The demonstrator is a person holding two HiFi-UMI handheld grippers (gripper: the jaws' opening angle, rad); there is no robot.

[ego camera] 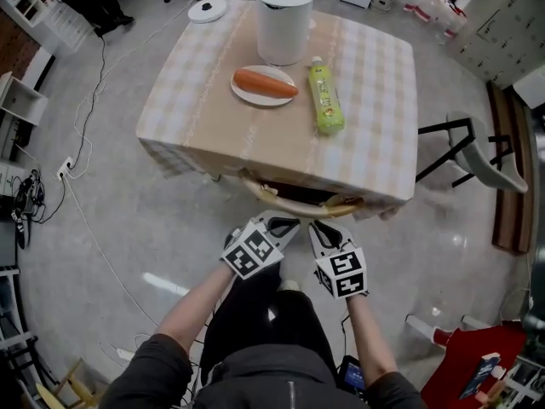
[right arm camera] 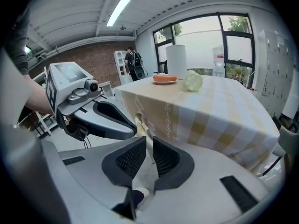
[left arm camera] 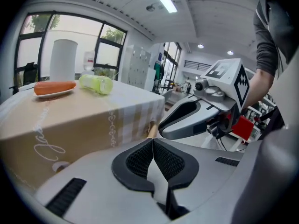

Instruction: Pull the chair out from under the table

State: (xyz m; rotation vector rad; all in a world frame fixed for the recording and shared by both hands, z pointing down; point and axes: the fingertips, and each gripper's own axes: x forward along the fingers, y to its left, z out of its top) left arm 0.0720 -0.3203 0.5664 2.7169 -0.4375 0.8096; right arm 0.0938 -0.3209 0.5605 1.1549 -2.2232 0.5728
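Here the largest thing is the surface, a square one under a beige and white checked cloth that hangs down on all sides. The chair stands pushed in under its near edge. I see only the curved wooden top of the backrest, which comes out from under the cloth. A second chair, grey with dark legs, stands at the right side of the surface.

On the far part of the surface stands a tall white container.

My left tool and my right tool are side by side just in front of the backrest, both pointing at it and a little downward, near it but apart from it. In the left gripper view the two pads are pressed together and nothing is between them. In the right gripper view the pads are closed too, with only a thin line between them, and they hold nothing.

A green bottle lies on its side near the middle of the surface. Just beside it, to the left, is a white plate with a carrot on it. A small white lid lies at the far left corner.
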